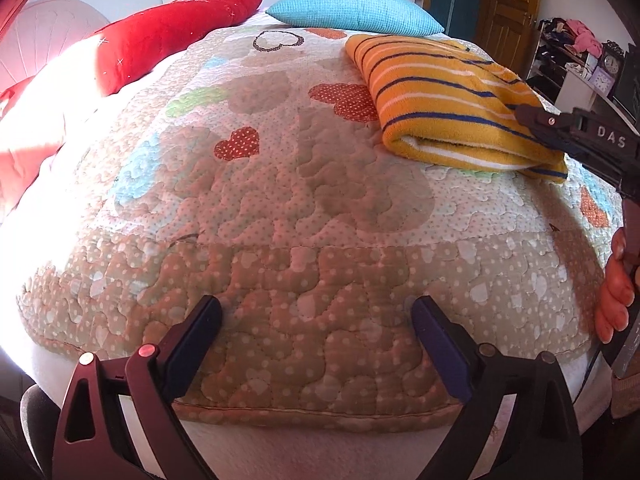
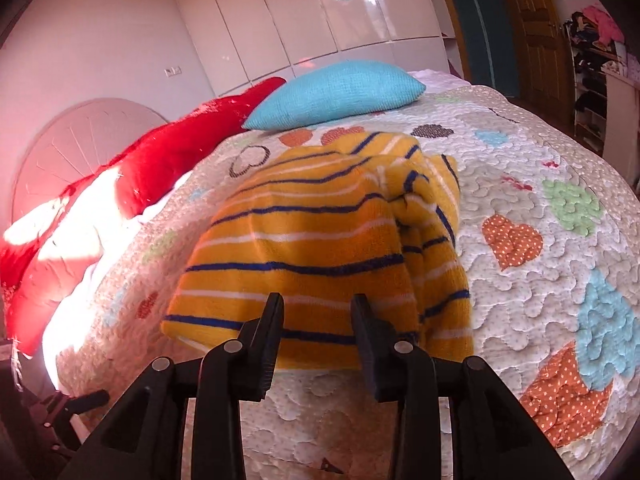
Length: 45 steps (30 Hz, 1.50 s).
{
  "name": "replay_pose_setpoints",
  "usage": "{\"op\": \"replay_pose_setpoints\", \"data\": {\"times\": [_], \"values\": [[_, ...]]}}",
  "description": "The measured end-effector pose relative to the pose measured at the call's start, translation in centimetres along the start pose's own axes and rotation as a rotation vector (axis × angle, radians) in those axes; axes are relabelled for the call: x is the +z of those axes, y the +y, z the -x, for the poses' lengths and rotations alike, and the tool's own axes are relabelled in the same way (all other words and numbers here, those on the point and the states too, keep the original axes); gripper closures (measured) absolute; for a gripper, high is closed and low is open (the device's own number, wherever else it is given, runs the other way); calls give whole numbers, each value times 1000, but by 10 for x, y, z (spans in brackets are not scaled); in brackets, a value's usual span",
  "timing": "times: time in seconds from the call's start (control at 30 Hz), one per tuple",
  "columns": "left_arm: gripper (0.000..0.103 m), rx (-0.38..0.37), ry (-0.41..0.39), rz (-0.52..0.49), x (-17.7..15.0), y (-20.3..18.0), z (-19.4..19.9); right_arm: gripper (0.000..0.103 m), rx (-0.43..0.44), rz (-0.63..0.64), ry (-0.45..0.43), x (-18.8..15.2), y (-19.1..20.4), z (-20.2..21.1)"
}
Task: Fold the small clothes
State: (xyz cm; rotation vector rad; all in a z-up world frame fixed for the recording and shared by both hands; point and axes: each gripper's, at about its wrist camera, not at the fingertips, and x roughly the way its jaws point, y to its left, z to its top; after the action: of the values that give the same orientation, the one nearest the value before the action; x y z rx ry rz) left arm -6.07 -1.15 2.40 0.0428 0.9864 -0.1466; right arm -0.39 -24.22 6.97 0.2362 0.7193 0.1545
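Observation:
A folded yellow garment (image 1: 448, 100) with blue and white stripes lies on the quilted bedspread (image 1: 280, 200) at the right. In the right wrist view the garment (image 2: 320, 240) is just ahead of my right gripper (image 2: 318, 306), whose jaws stand open over its near edge, with nothing between them. The right gripper (image 1: 528, 118) also shows in the left wrist view, at the garment's right edge. My left gripper (image 1: 318, 312) is wide open and empty above the bedspread's near edge, well left of the garment.
A red pillow (image 1: 172, 32) and a turquoise cushion (image 1: 356, 10) lie at the head of the bed. White wardrobes (image 2: 304, 16) stand behind. A wooden door (image 2: 540, 40) and cluttered shelves (image 1: 576, 52) are at the right.

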Motion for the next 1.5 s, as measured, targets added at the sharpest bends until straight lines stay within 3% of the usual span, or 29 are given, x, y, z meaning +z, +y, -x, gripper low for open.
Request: {"op": "replay_pose_setpoints", "data": {"times": [0.17, 0.47, 1.27, 1.5], "values": [[1, -2, 13, 3, 0, 1, -1, 65, -16, -70, -7, 0, -23, 2], [0, -4, 20, -13, 0, 2, -5, 65, 40, -141, 13, -4, -40, -7], [0, 41, 61, -14, 3, -2, -7, 47, 26, -55, 13, -4, -26, -8], [0, 57, 51, -15, 3, -6, -8, 46, 27, -52, 13, -5, -26, -8]]}}
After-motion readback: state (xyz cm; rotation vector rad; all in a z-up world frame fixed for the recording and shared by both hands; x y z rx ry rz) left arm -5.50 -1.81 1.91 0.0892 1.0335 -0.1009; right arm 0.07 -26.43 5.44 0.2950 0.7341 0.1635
